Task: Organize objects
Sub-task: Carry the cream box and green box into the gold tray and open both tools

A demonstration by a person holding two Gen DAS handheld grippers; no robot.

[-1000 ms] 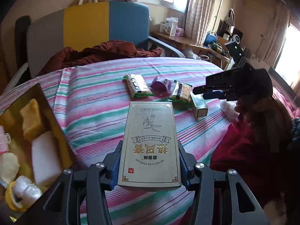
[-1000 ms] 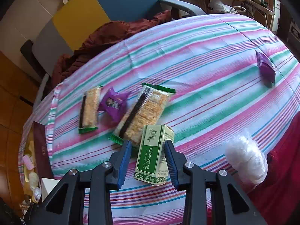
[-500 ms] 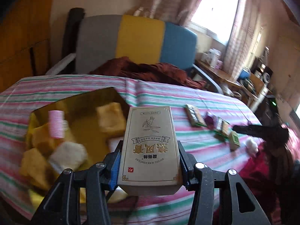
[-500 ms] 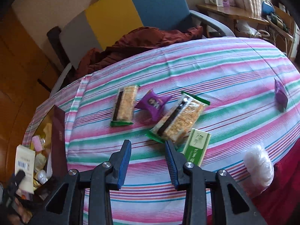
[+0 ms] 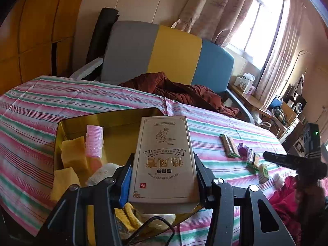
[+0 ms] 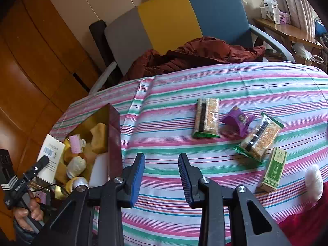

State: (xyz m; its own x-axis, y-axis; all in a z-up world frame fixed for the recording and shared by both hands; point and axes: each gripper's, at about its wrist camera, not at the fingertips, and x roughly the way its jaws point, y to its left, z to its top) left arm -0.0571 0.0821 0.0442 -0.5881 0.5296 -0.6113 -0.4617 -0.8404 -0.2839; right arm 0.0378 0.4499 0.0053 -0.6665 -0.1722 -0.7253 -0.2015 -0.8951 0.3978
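left wrist view: the left gripper point(image 5: 163, 170) is clamped on a beige printed carton point(image 5: 164, 160), held over the gold-lined box point(image 5: 106, 119) of sponges on the striped worktop point(image 5: 30, 110). right wrist view: the right gripper point(image 6: 161, 173) holds nothing, its jaws at their narrowest with a gap between, near the green carton point(image 6: 273, 169) and snack bars point(image 6: 206, 120).

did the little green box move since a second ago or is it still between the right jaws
Yes. The green box now lies flat on the striped tablecloth, beside the nearer cereal bar, no longer standing between the right gripper jaws.
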